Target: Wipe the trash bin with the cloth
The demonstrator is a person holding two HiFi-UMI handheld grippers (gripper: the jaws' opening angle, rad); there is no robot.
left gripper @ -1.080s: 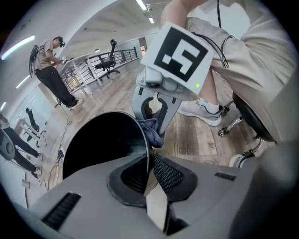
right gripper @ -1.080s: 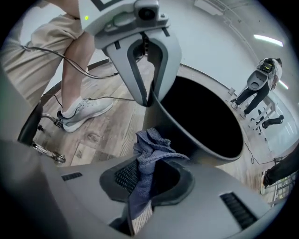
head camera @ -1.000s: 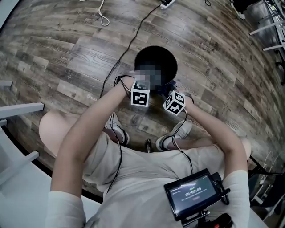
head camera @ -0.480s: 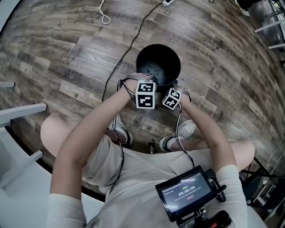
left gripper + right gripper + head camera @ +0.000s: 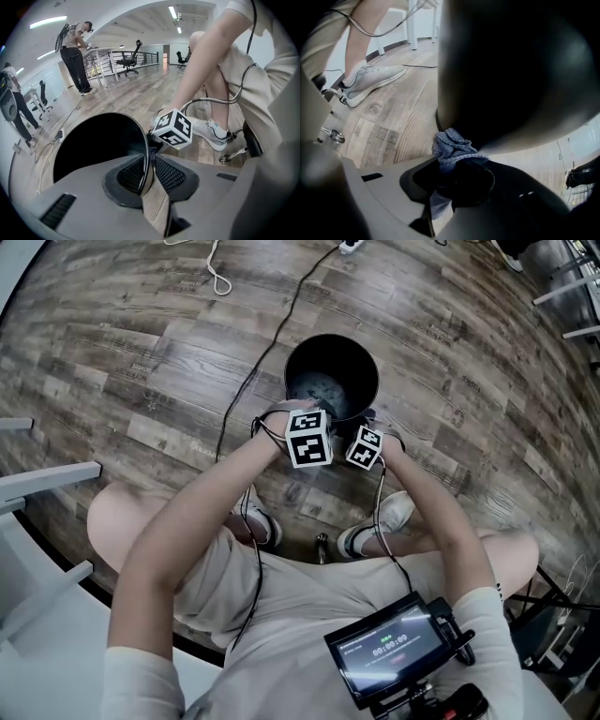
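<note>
OK, left to right in the head view.

Left claw (image 5: 149, 174): closed on the trash bin (image 5: 361, 360). The thin rim wall is clamped between the jaws at about 7 o'clock on the bin mouth. I read this as the anchor hand, not the wiping one.

Bin: upright on the wood floor (image 5: 141, 352), long axis vertical, mouth up, at 12 o'clock from the person's shoes (image 5: 389, 512).

Right claw (image 5: 454, 176): closed on the cloth (image 5: 452, 147), with a blue bunch sticking out past the jaw tips. It sits at about 5 o'clock on the bin, outside the wall and low, near where the wall meets the floor. In the right gripper view the dark wall fills 12 to 3 o'clock from the claw. The bunch points to 12 and looks to be touching the foot of the wall, but the contact line is too dark to confirm.

Key relation: the cloth is outside the bin at the bottom of the near side, and the wall runs up and away from it. My read is that the stroke has to follow the wall, either up toward the rim or round the curve. The right hand is nearer and does the work while the left stops the bin sliding or tipping.

Risk: the cloth drags on the floor instead of the wall.
</note>
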